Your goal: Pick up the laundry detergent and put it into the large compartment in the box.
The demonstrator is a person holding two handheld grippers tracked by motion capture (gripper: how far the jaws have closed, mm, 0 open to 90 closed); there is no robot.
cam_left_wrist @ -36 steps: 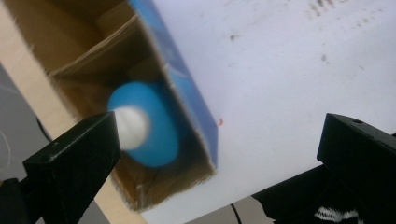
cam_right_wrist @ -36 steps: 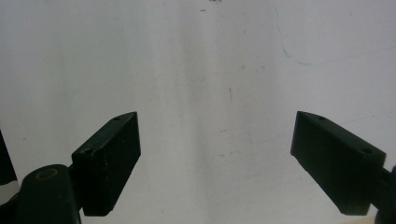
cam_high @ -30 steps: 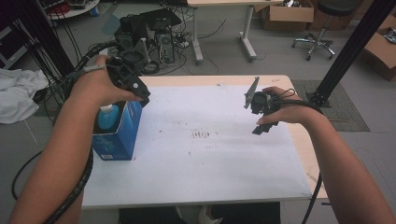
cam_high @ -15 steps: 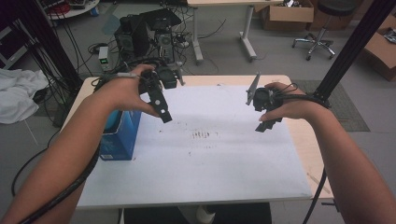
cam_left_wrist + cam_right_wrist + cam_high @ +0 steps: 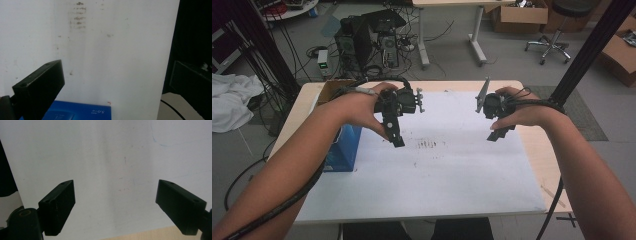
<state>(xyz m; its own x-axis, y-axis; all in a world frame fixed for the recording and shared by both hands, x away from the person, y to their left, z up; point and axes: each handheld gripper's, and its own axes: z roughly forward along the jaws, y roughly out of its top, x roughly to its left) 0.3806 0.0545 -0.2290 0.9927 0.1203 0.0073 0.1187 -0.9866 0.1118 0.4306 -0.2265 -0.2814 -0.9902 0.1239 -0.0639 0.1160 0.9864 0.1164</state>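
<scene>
White table [image 5: 452, 175]; blue box [image 5: 343, 150] just beside left hand-held gripper [image 5: 396, 137]; both hand-held grippers spread, empty

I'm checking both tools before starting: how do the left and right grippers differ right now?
The left gripper hangs over the white sheet near the blue box; the right gripper is near the sheet's right edge. The right gripper's own view shows two jaws wide apart; the left's shows one. Both hold nothing.
</scene>
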